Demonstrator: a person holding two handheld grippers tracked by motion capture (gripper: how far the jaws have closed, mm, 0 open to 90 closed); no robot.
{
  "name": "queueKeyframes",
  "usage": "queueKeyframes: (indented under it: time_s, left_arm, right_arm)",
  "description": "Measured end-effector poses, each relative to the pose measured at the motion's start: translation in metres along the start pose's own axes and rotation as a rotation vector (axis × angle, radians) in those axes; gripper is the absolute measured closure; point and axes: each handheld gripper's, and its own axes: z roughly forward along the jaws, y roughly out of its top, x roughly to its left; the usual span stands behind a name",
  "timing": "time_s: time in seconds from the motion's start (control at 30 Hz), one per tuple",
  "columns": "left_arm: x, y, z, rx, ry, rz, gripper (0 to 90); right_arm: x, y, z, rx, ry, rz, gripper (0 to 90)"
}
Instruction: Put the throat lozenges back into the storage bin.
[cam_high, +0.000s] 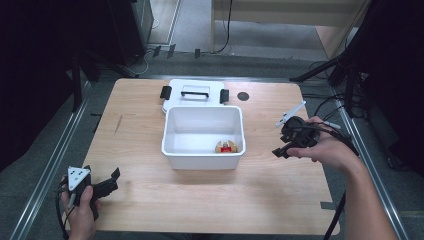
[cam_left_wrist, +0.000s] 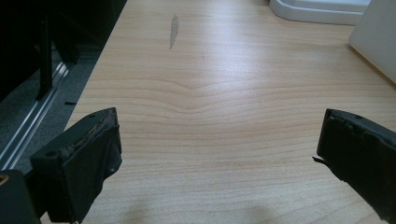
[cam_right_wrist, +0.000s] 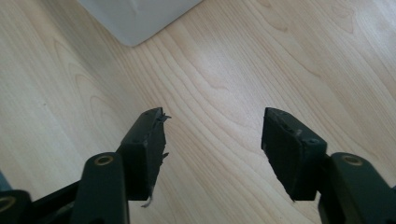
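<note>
In the high view the small toy is seen inside the white bin, nearer the right gripper; in both gripper views jaws are shown parted, empty, over bare table.

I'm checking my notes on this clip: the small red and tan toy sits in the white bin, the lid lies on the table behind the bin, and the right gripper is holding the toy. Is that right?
Not quite. The right gripper holds nothing: the right gripper view shows its jaws apart over bare table. In the high view the toy does sit in the bin, with the lid behind it.
</note>
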Motion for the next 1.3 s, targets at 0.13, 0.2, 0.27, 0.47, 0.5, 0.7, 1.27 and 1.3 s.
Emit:
queueKeyframes:
  time_s: [0.13, 0.2, 0.27, 0.47, 0.5, 0.7, 1.27, 1.3]
  left_arm:
    - [0.0, 0.0, 0.0, -0.002, 0.0, -0.002, 0.2]
    - [0.0, 0.0, 0.0, -0.001, 0.001, -0.003, 0.2]
    - [0.0, 0.0, 0.0, -0.002, 0.001, -0.002, 0.2]
    - [0.0, 0.0, 0.0, -0.002, 0.002, -0.001, 0.2]
    - [0.0, 0.0, 0.0, -0.001, 0.003, -0.001, 0.2]
    - [0.0, 0.0, 0.0, -0.002, 0.005, -0.001, 0.2]
    - [0.0, 0.0, 0.0, -0.003, 0.006, -0.002, 0.2]
    - [0.0, 0.0, 0.0, -0.003, 0.006, -0.002, 0.2]
  right_arm:
    - [0.002, -0.011, 0.007, -0.044, -0.025, 0.022, 38.3]
    - [0.003, -0.02, 0.012, -0.085, -0.03, 0.048, 35.6]
    - [0.005, -0.028, 0.015, -0.117, -0.044, 0.057, 32.4]
    - [0.01, -0.054, 0.029, -0.236, -0.132, 0.113, 22.8]
    - [0.01, -0.058, 0.031, -0.254, -0.152, 0.121, 20.8]
    - [0.015, -0.081, 0.04, -0.352, -0.22, 0.206, 16.2]
    - [0.031, -0.144, 0.077, -0.618, -0.38, 0.43, 9.7]
    - [0.032, -0.147, 0.078, -0.628, -0.386, 0.434, 9.7]
